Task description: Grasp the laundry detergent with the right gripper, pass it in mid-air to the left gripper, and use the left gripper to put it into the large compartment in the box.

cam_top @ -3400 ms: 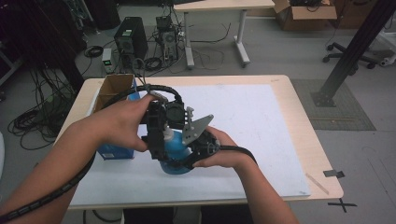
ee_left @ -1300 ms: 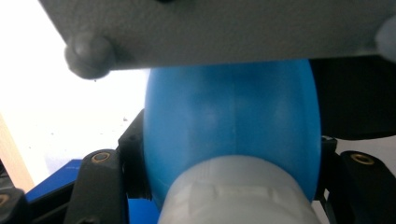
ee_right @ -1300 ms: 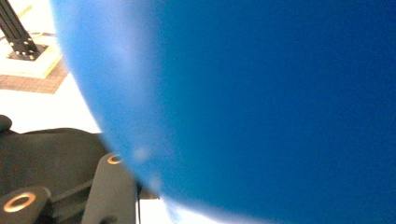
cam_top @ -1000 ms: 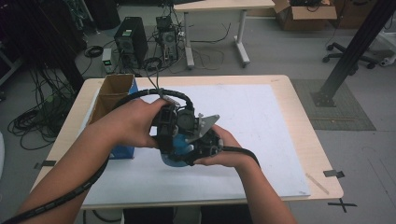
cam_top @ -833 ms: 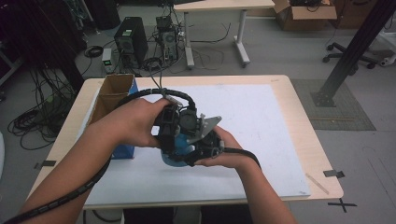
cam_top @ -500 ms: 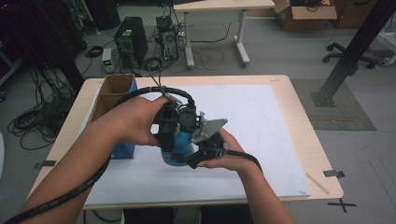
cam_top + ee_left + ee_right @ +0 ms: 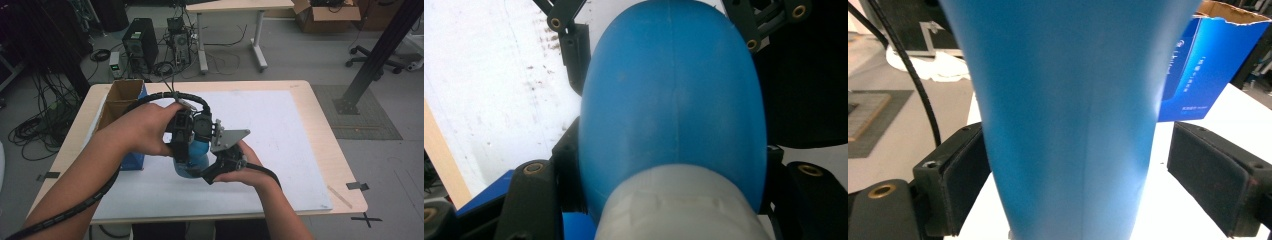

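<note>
1. the left gripper (image 7: 184,152) is pinching the blue bottle (image 7: 196,156) near its white cap (image 7: 674,210), above the white mat (image 7: 280,130).
2. the right gripper (image 7: 212,172) jaws have just been opening; the pads (image 7: 1215,182) are standing clear of the bottle.

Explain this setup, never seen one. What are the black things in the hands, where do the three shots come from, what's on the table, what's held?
A person holds a hand-operated two-jaw gripper in each hand. One camera looks down from above; one rides on each gripper, looking along its jaws. On the white-covered table stands an open blue carton. The left gripper is clamped on a blue bottle near its pale cap end. The right gripper has just been opening: the bottle stands between its jaws, with a gap visible at one pad.
</note>
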A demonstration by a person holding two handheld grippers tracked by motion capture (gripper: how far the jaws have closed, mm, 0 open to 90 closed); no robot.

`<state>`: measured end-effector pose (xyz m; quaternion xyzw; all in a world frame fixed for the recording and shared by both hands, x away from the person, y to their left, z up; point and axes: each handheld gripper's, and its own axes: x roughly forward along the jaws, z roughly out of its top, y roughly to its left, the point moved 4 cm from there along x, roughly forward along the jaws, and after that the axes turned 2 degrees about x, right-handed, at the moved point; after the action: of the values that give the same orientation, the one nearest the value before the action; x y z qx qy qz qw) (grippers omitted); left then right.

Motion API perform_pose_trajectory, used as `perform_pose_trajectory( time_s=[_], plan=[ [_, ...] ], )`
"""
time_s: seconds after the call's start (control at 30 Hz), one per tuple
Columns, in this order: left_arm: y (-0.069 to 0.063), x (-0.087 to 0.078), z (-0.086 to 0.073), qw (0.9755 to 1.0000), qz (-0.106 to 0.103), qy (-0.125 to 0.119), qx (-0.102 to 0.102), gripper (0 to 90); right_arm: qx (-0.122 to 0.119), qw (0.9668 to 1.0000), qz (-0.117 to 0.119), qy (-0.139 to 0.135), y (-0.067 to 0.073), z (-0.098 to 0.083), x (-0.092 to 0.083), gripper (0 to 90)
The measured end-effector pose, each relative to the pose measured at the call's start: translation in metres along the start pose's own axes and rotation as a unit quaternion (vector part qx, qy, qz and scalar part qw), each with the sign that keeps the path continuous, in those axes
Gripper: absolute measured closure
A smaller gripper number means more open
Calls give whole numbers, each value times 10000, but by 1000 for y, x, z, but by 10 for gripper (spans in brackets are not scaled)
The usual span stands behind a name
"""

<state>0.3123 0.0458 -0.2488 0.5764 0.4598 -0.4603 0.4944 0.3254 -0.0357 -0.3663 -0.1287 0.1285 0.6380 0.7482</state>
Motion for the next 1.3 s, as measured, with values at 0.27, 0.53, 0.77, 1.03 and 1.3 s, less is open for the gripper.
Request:
perform_pose_trajectory(
  time_s=[0.27,0.53,0.77,1.03,1.3],
  plan=[
    [3,1,1,9998,-79,61,-142,389,39,9994,80,-322,-1,-1,-10,1],
    [8,-1,3,9994,-90,65,-316,388,75,9984,202,-526,-7,-4,-27,1],
    [16,-3,-1,9959,-136,164,-883,387,-7,9998,39,-182,-20,-9,-51,2],
    [33,-17,-16,9798,-59,149,-1991,387,-184,9987,-213,418,-34,-7,-84,3],
    [50,-32,-33,9577,1,177,-2873,387,-45,9966,-392,727,-45,-9,-105,4]
  ],
)
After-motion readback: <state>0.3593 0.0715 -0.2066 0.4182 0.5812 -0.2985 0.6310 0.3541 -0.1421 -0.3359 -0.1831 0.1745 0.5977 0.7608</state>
